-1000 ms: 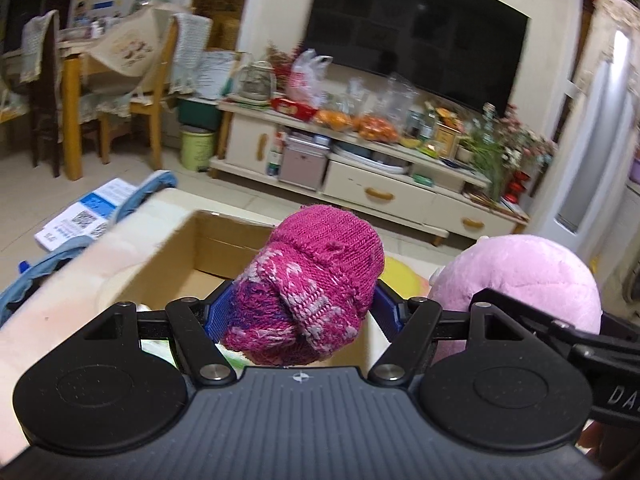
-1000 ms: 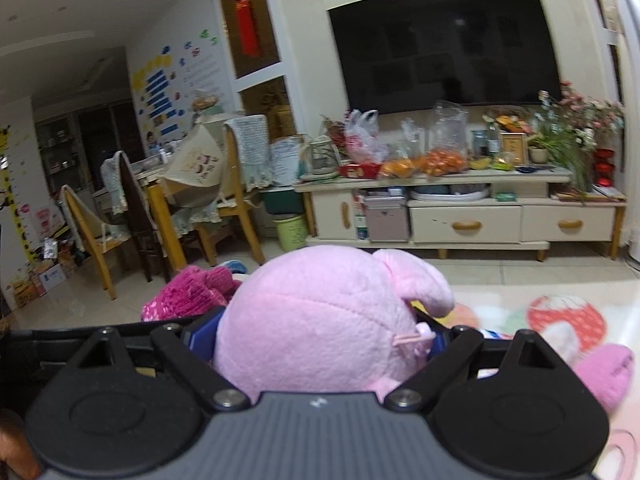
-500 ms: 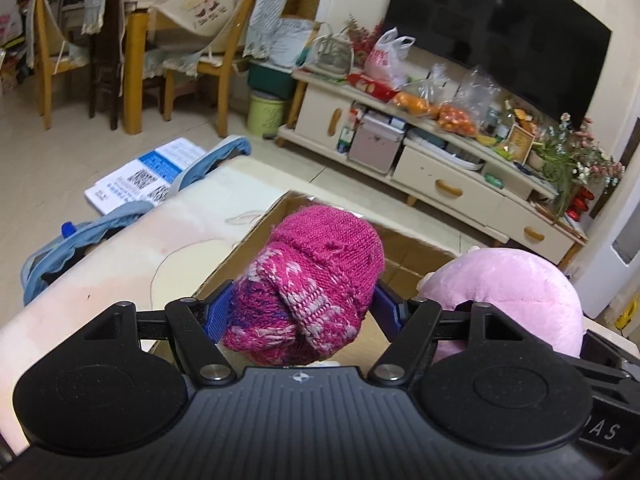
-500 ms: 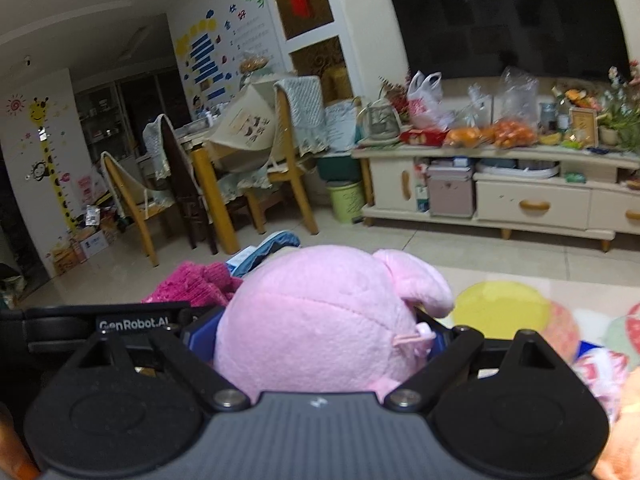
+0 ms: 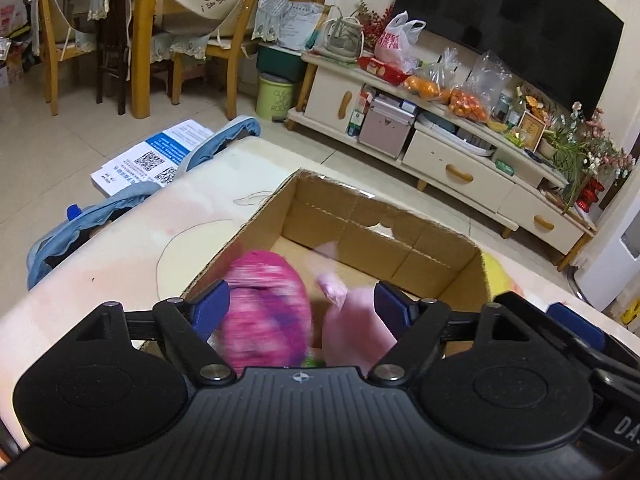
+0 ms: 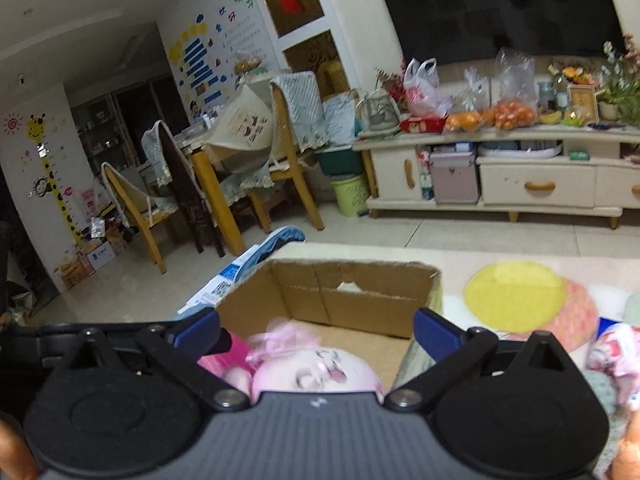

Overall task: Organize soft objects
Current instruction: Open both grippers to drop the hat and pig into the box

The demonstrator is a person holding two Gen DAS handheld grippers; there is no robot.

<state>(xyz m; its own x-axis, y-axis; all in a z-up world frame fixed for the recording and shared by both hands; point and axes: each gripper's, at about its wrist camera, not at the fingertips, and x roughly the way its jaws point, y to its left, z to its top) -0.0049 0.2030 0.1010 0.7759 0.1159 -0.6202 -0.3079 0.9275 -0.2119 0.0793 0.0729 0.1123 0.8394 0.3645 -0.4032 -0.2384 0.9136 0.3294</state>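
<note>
An open cardboard box (image 5: 380,232) (image 6: 352,292) stands on the table right under both grippers. My left gripper (image 5: 302,300) hangs over its near edge with its jaws opening. The magenta knitted hat (image 5: 266,312) is blurred between them, loose from the pads and dropping into the box. My right gripper (image 6: 316,328) is over the same box, its jaws also opening wide. The pink plush toy (image 6: 316,372) (image 5: 356,328) lies below them inside the box, face up, beside the hat (image 6: 218,356).
The table (image 5: 120,248) has a pale patterned cover. More soft items (image 6: 616,352) lie to the right of the box. A blue cloth (image 5: 120,200) hangs at the table's left edge, with a leaflet (image 5: 156,160) on the floor beyond. Chairs and a TV cabinet stand farther off.
Both pairs of jaws have spread apart. The knitted hat has left the left pads and the plush toy has dropped out of the right pads into the box. Both views tipped downward.
</note>
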